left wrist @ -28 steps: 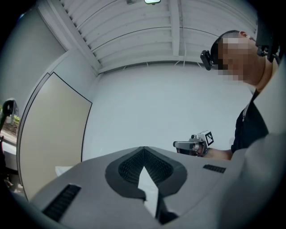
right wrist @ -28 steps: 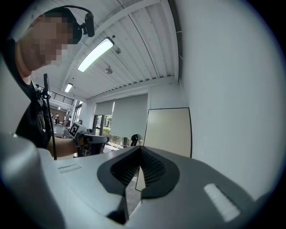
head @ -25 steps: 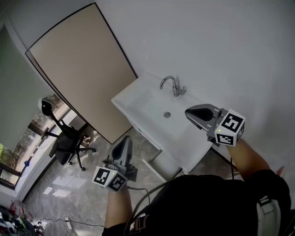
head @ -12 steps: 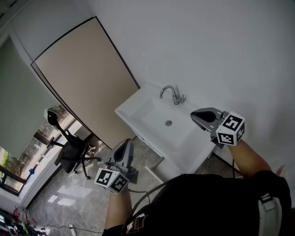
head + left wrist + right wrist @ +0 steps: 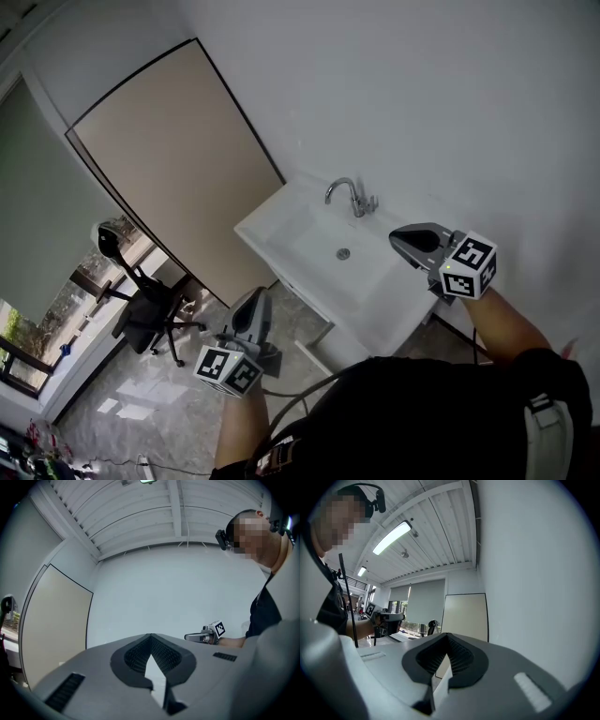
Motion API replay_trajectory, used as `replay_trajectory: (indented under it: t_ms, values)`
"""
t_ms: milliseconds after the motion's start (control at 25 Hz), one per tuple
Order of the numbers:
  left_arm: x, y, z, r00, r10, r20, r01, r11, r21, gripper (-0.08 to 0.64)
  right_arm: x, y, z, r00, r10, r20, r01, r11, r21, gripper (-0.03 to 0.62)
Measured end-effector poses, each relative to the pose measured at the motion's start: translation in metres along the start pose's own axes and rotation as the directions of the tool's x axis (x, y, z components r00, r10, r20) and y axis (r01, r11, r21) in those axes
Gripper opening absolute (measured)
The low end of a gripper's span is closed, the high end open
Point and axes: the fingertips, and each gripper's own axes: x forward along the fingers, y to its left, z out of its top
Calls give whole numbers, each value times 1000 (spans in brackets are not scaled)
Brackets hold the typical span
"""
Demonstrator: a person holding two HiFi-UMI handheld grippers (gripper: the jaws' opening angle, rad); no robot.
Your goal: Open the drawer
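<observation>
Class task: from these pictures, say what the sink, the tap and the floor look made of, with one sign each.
Sink: probably ceramic or cast resin, smooth uniform white.
Tap: likely chromed metal, bright silvery shine.
Floor: seemingly polished stone or tile, grey veining and light reflections.

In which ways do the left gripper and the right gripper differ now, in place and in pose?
In the head view the left gripper hangs over the floor in front of the sink, while the right gripper appears over the sink's right end. The left gripper points at the wall behind the sink; the right gripper points along that wall toward the beige panel. Shared: both have shut jaws with nothing between them.
</observation>
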Motion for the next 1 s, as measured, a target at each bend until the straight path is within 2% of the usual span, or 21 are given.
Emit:
replay_trajectory:
  t_ms: [400,640,1000]
  values:
    - [-2,0,0,1000,6,-11,-6,1000,-4,-3,1,-2,-2,1000,-27,-11,27,999,-34,-6]
    - [2,1,6,1000,-14,20,14,1000,-24,-3,8,-3,-3,999,-25,-22,24,999,-38,-6]
    - [2,3,-2,1000,1,-6,-1,1000,1,-3,8,-5,-5,1000,-23,-20,22,999,-42,-6]
